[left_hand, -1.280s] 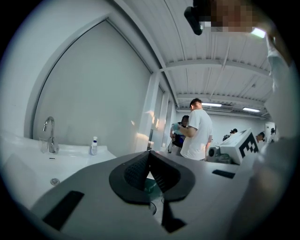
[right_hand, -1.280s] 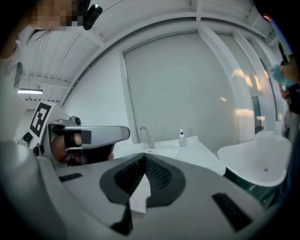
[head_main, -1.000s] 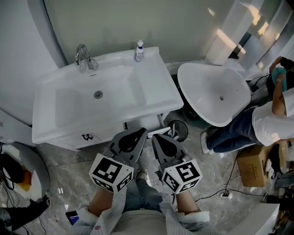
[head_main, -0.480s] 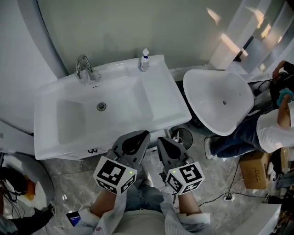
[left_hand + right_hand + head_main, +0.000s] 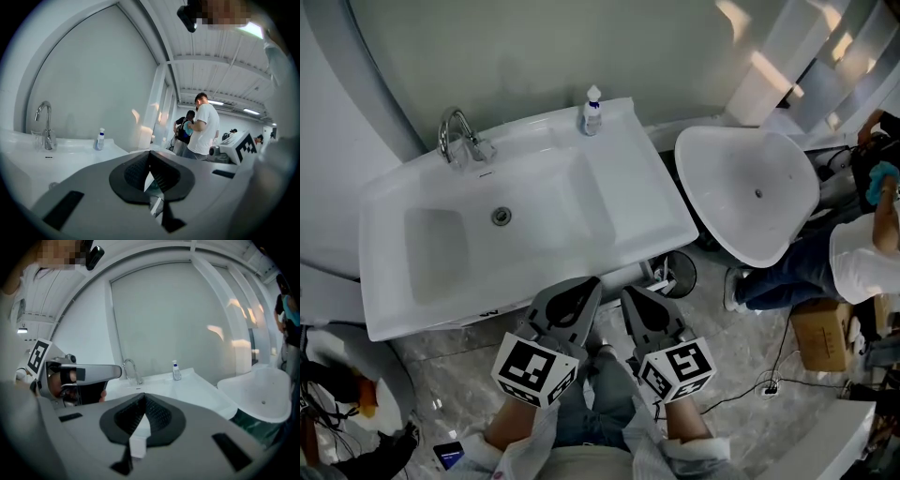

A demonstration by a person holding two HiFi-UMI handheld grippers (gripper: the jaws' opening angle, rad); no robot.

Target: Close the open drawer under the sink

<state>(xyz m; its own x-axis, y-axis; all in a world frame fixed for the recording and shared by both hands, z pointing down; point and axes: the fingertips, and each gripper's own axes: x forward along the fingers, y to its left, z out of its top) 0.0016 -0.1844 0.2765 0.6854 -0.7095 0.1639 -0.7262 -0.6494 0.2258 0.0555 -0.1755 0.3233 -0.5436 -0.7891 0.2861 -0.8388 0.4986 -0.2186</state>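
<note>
Drawer [image 5: 499, 313] sits under the front edge of the sink [image 5: 630, 192]. From the head view only a narrow strip of its front with a dark handle mark shows, roughly flush with the sink's edge. How far in it is, can't tell.

Left gripper [image 5: 585, 282] is just in front of that edge and right of the handle mark, tips pointing at the cabinet. Contact is unclear. Jaws are together at the tips, nothing between them. Right gripper [image 5: 629, 292] is just beside it, parallel, tips a bit short of the sink edge. Its jaws are also closed, and empty.

Both are held low and close to the body, with the marker cubes [image 5: 534, 371] nearest the person. White-sleeved forearms run back to the bottom edge, and jeans-clad legs [image 5: 595, 405] show between them.

On the sink, the faucet [image 5: 456, 134] stands at the back left and a small bottle [image 5: 592, 110] at the back rim to the right.

Right of the sink is a second white basin [image 5: 748, 192]. A seated person [image 5: 861, 261] is beyond it, with a cardboard box [image 5: 818, 335] near them on the marble floor [image 5: 741, 366].
</note>
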